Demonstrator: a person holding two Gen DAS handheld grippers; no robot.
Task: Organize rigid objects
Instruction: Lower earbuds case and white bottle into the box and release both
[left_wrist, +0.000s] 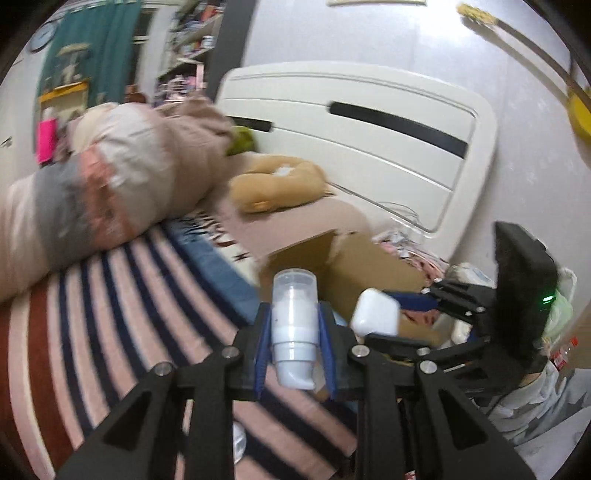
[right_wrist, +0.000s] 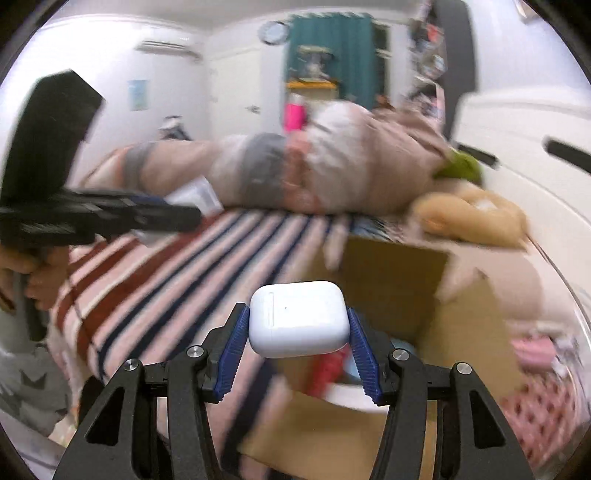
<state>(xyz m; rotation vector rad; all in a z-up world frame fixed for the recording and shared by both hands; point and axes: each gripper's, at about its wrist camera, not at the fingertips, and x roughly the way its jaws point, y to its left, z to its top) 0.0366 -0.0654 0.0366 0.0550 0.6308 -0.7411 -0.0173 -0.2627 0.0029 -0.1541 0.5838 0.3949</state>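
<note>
- Bottle, a clear-capped pump type, sits low centre of the left view, clenched between the left claw's blue pads, long axis running along the fingers, cap pointing away.
- Earbud case sits low centre of the right view, grasped across its width by the right claw.
- Box, open cardboard, lies just beyond and below both claws, right of centre in each view; some items already lie inside it.
- Judgement: the right claw looks nearer the opening, so the case probably goes in first; the bottle needs carrying rightward over the rim.
- Bed with striped cover fills the left; a plush toy rests beyond the box.
</note>
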